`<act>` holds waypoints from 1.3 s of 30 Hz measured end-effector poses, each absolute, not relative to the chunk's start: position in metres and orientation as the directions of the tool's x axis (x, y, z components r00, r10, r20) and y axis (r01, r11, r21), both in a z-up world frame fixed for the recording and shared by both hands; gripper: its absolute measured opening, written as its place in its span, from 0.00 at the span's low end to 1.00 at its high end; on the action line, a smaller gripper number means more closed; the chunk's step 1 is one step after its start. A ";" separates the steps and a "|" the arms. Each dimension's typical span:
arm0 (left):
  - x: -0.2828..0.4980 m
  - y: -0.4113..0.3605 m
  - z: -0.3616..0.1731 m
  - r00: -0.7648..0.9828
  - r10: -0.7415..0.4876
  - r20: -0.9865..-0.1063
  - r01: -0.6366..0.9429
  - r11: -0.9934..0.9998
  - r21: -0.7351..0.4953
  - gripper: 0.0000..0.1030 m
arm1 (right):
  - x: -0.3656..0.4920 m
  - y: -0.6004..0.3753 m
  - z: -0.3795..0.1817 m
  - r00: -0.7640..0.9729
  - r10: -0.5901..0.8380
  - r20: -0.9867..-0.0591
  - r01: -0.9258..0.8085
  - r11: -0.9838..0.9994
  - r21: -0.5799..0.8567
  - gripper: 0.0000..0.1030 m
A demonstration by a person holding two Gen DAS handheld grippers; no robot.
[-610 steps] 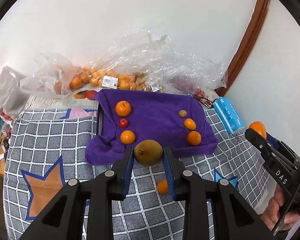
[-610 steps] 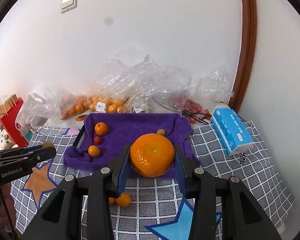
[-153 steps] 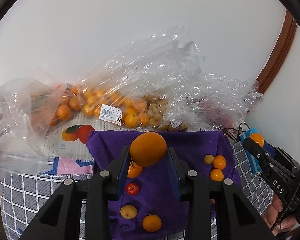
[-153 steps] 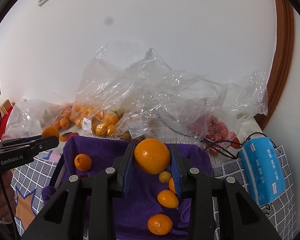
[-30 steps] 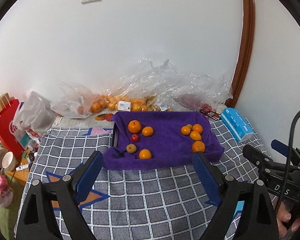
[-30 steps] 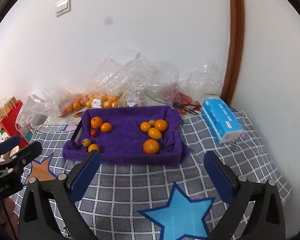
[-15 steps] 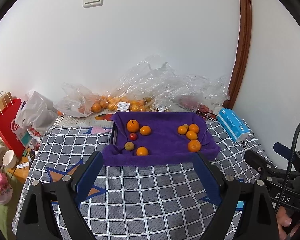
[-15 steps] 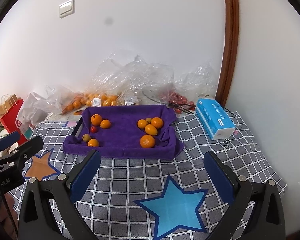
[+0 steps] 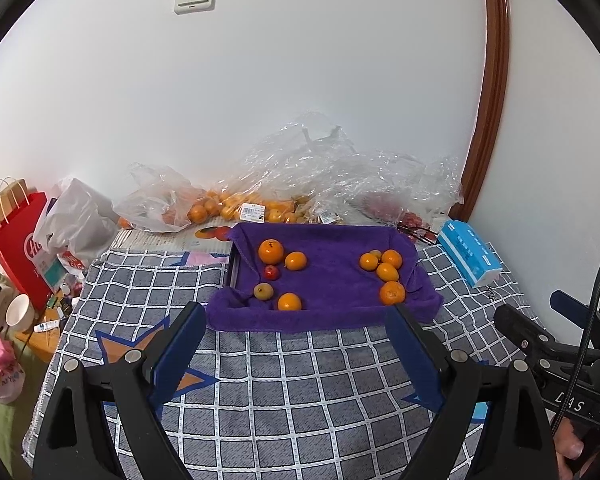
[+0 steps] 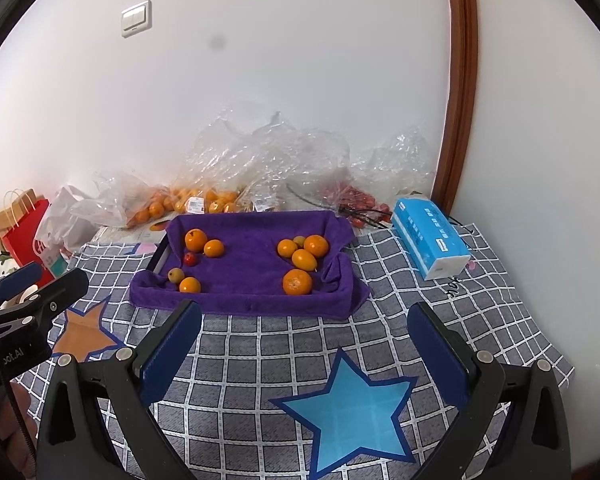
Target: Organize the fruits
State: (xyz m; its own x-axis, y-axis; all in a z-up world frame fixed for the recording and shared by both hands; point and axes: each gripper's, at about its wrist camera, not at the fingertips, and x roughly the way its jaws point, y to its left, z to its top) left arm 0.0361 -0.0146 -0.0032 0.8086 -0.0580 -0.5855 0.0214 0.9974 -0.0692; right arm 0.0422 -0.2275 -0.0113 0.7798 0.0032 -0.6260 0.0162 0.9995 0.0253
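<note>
A tray lined with a purple towel (image 9: 332,280) (image 10: 248,276) sits at the far side of the checked cloth. On its left lie several fruits: oranges (image 9: 271,251) (image 10: 196,239), a small red fruit (image 9: 271,272) and a brownish one (image 9: 263,291). On its right lies a cluster of oranges (image 9: 386,272) (image 10: 304,259). My left gripper (image 9: 296,344) is open and empty, held back from the tray's near edge. My right gripper (image 10: 304,344) is open and empty, also short of the tray.
Clear plastic bags of oranges (image 9: 220,208) (image 10: 188,200) and red fruit (image 10: 356,200) lie against the wall behind the tray. A blue tissue pack (image 9: 468,254) (image 10: 430,236) lies right of it. A red paper bag (image 9: 18,240) and a white bowl (image 9: 19,312) stand at the left.
Both grippers have drawn slightly further back from the tray, open and empty. The fruit in the tray has not moved.
</note>
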 end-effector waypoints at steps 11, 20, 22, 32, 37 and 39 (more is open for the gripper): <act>0.037 -0.013 -0.004 0.807 -0.055 -0.588 0.016 0.997 -0.070 0.88 | 0.044 -0.228 -0.013 0.777 0.007 -0.629 0.015 0.999 0.029 0.99; 0.038 -0.013 -0.005 0.808 -0.052 -0.587 0.014 0.997 -0.070 0.88 | 0.044 -0.228 -0.014 0.778 0.012 -0.628 0.012 0.999 0.033 0.99; 0.037 -0.013 -0.004 0.808 -0.054 -0.587 0.015 0.997 -0.070 0.88 | 0.044 -0.228 -0.014 0.777 0.012 -0.629 0.011 0.999 0.033 0.99; 0.038 -0.013 -0.005 0.807 -0.051 -0.588 0.012 0.998 -0.069 0.88 | 0.043 -0.228 -0.015 0.777 0.013 -0.629 0.010 0.999 0.034 0.99; 0.037 -0.013 -0.005 0.807 -0.050 -0.588 0.010 0.997 -0.071 0.88 | 0.043 -0.228 -0.015 0.777 0.013 -0.629 0.011 0.999 0.034 0.99; 0.037 -0.013 -0.005 0.808 -0.049 -0.587 0.009 0.997 -0.071 0.88 | 0.043 -0.228 -0.015 0.778 0.013 -0.629 0.011 0.999 0.035 0.99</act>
State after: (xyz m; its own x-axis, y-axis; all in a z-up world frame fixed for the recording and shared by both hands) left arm 0.0374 -0.0131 -0.0052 0.8078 -0.0492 -0.5874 0.0092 0.9974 -0.0709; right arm 0.0431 -0.2279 -0.0147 0.7776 0.0135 -0.6287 0.0107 0.9993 0.0347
